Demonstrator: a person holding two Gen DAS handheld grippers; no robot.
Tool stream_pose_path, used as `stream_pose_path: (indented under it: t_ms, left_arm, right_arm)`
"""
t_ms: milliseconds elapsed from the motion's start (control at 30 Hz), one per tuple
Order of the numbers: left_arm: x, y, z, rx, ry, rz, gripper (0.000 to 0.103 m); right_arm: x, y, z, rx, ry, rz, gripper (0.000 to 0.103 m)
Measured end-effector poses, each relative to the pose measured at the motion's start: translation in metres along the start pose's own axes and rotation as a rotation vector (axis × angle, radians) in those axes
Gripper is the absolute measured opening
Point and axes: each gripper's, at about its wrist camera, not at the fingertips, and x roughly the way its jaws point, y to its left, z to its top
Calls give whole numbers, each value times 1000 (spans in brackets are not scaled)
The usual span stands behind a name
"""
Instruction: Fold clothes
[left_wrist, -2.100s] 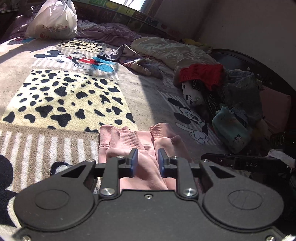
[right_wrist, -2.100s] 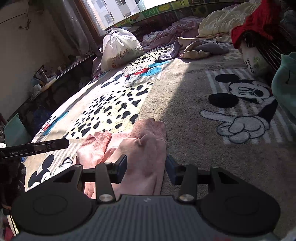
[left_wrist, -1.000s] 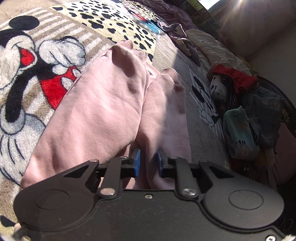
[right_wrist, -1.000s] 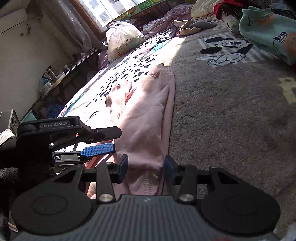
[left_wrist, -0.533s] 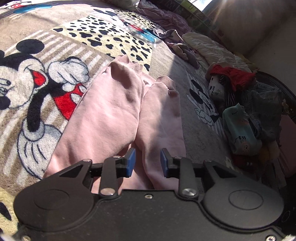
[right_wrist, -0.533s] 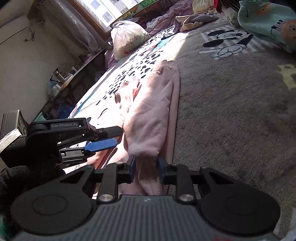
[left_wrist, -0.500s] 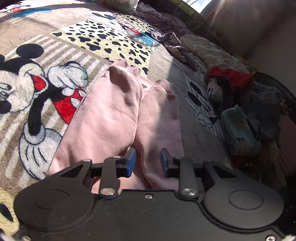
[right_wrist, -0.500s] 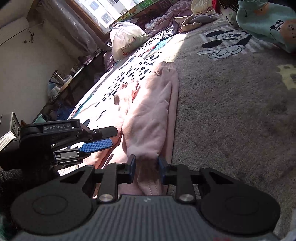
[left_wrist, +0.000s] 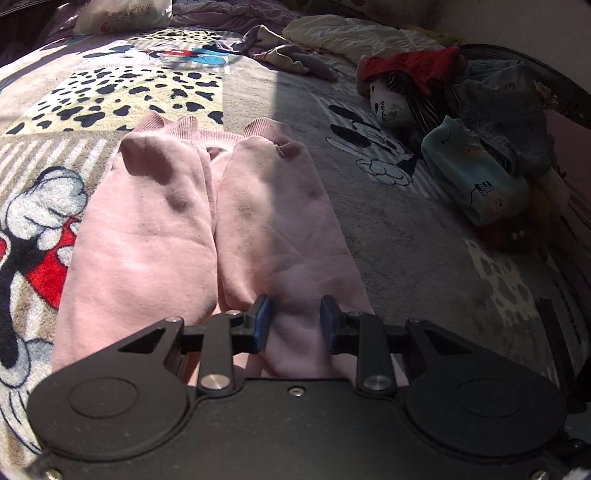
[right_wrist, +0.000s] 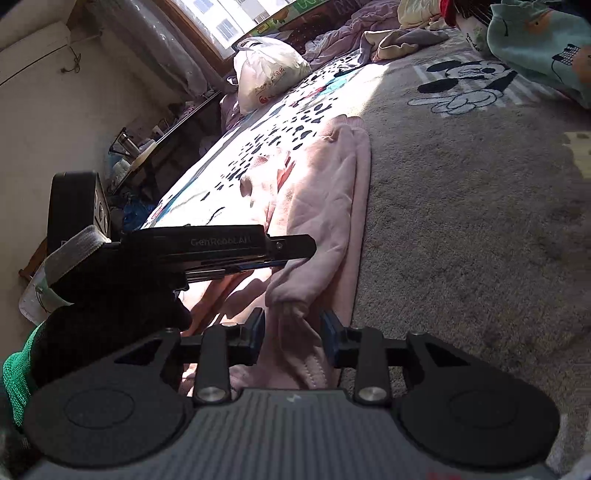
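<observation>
Pink sweatpants (left_wrist: 207, 229) are laid flat on the cartoon blanket (left_wrist: 406, 240), looking soft, floppy and thick. Left gripper (left_wrist: 294, 325) and right gripper (right_wrist: 291, 334) just opened, jaws apart straddling fabric. I'd grab the near edge.

1 pink garment (left_wrist: 207, 229) at 12 o'clock, w/ 2 ribbed cuffs. 2 grippers. 1 white plastic bag (right_wrist: 269, 72) at 11. 1 teal folded item (left_wrist: 476, 177) at 2. 1 blanket (left_wrist: 406, 236).

Your left gripper's (left_wrist: 294, 324) housing hides the near end of the pink trousers (left_wrist: 207, 229), and pad contact with the cloth cannot be confirmed.
</observation>
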Motion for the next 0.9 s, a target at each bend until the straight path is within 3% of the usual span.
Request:
stream_pose_path:
  t_ms: [67,133,300,533,700,800,900]
  left_arm:
    - [-13,-1,1,5,-33,-37,27]
    - [-19,-2,-1,11,-48,-60,27]
    - [-5,-1,-14,22,9,-77,27]
    - [5,-2,-19,59,20,-39,27]
    - [3,-3,-19,91,22,-39,27]
    - [-14,-9,-20,131,-19,-4,27]
    - [-30,-17,-27,172,-33,-29,27]
  right_arm:
    - [-7,7,-4,-64,-9,-9,54]
    - [-9,13,-10,-123,-11,-21,54]
    - [0,19,-17,-183,-21,-98,54]
    - [1,38,-28,-338,72,-9,54]
    - [-11,33,-25,-339,61,-23,49]
    - [-15,26,-19,-302,16,-45,49]
    - [-9,24,-20,-307,31,-52,49]
